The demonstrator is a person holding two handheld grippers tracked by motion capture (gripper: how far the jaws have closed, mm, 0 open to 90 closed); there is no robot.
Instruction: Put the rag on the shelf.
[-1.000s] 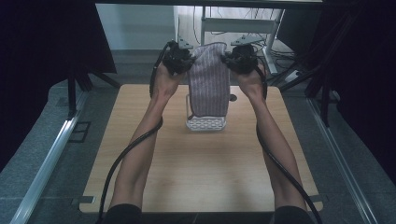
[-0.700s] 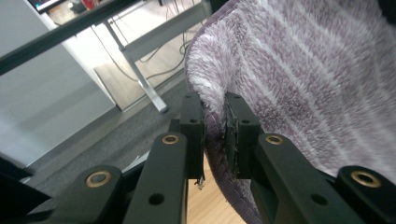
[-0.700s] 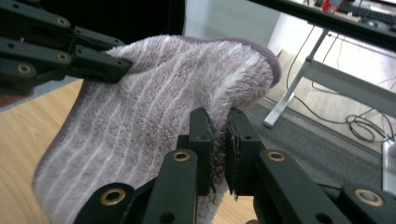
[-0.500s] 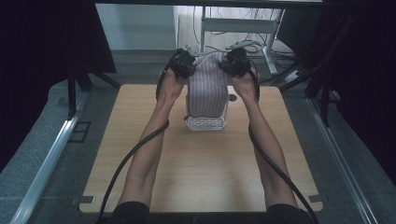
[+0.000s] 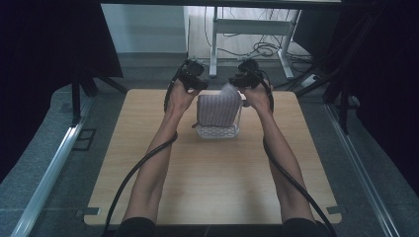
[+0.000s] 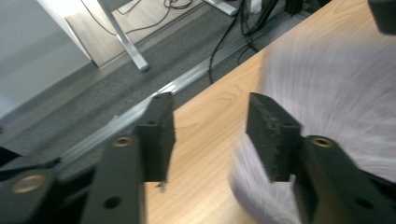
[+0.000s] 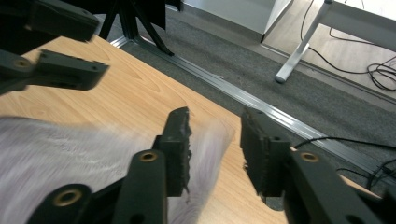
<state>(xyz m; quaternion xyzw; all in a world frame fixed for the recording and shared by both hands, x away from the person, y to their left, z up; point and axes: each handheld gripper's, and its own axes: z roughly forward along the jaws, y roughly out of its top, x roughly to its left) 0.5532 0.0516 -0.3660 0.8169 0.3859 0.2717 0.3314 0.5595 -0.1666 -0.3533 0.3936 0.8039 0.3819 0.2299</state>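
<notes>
Both tools, left (image 5: 193,79) and right (image 5: 245,79), jaws just opened and gripping nothing, above striped cloth (image 5: 217,109) slumped into white basket (image 5: 217,132) on table (image 5: 212,187).

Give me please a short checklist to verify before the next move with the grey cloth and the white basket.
1. Left gripper has let go: ok. Its jaws have just been opening, and nothing is between them.
2. Right gripper has let go: ok. Its jaws have just been opening, with only a blurred edge of the grey cloth showing in the gap and no pad pressing on it.
3. Cloth at rest: not ok, it is motion-blurred in both gripper views.
4. Cloth over the white basket: ok, in the high view.
5. Cloth fully inside the basket: cannot tell.
6. Basket standing on the table: ok.
</notes>
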